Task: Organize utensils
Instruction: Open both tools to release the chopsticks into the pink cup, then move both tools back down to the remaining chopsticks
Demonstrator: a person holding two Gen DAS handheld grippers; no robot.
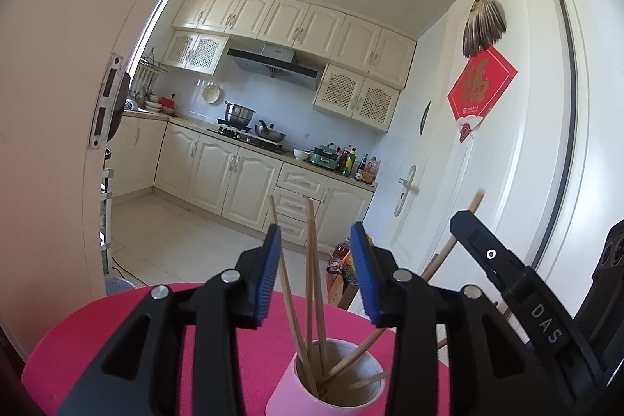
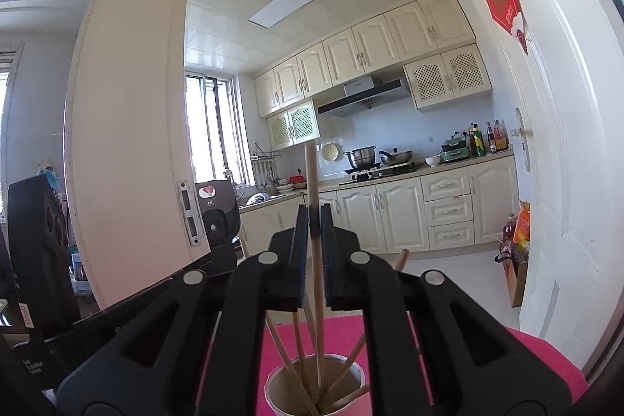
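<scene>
A pink cup (image 1: 296, 388) with a white inside stands on the pink table (image 1: 117, 338) and holds several wooden chopsticks (image 1: 312, 279). My left gripper (image 1: 316, 268) is open above the cup, its blue pads either side of the upright chopsticks without touching them. My right gripper (image 2: 314, 221) is shut on one wooden chopstick (image 2: 312, 178), held upright with its lower end inside the cup (image 2: 280, 383). The right gripper also shows at the right of the left wrist view (image 1: 507, 260).
The round pink table edge (image 2: 546, 349) drops off to the kitchen floor beyond. A white door (image 1: 507, 143) stands close on the right. A box with bottles (image 2: 514, 252) sits on the floor by the door. Kitchen cabinets lie far behind.
</scene>
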